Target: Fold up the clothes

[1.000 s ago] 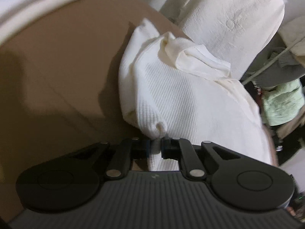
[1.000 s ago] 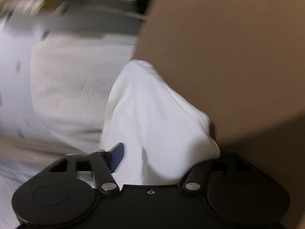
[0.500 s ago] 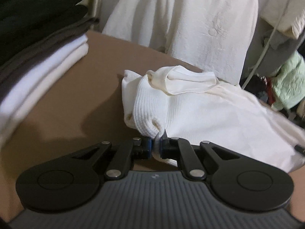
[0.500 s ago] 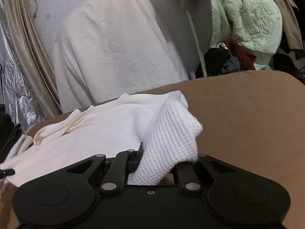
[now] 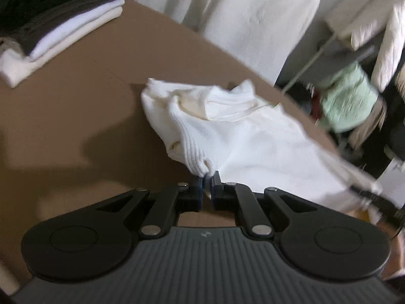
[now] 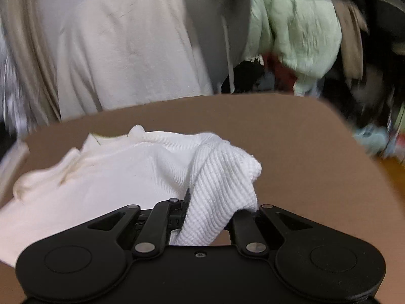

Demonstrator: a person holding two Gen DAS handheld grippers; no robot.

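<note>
Left wrist view: my left gripper (image 5: 207,177) pinches a ribbed corner of the white garment (image 5: 243,136), jaws nearly together; the garment lies near the brown table's (image 5: 76,116) far edge. Folded clothes (image 5: 63,25) are stacked at the far left corner.

Right wrist view: my right gripper (image 6: 210,207) clamps a bunched waffle-knit fold of the garment (image 6: 114,172), which spreads leftward.

Left gripper (image 5: 207,177): raised and drawn back from where it was a second ago, pinch on the ribbed edge tighter.
White waffle-knit garment (image 5: 243,136): smaller and farther off in the left view, more stretched out between the two grips.
Stack of folded clothes (image 5: 63,25): only its pale edge visible a second ago, now seen whole at upper left.
Right gripper (image 6: 202,217): rolled upright and lifted since a second ago.
Brown table (image 6: 303,152): more of it visible past the garment in the right view.
</note>
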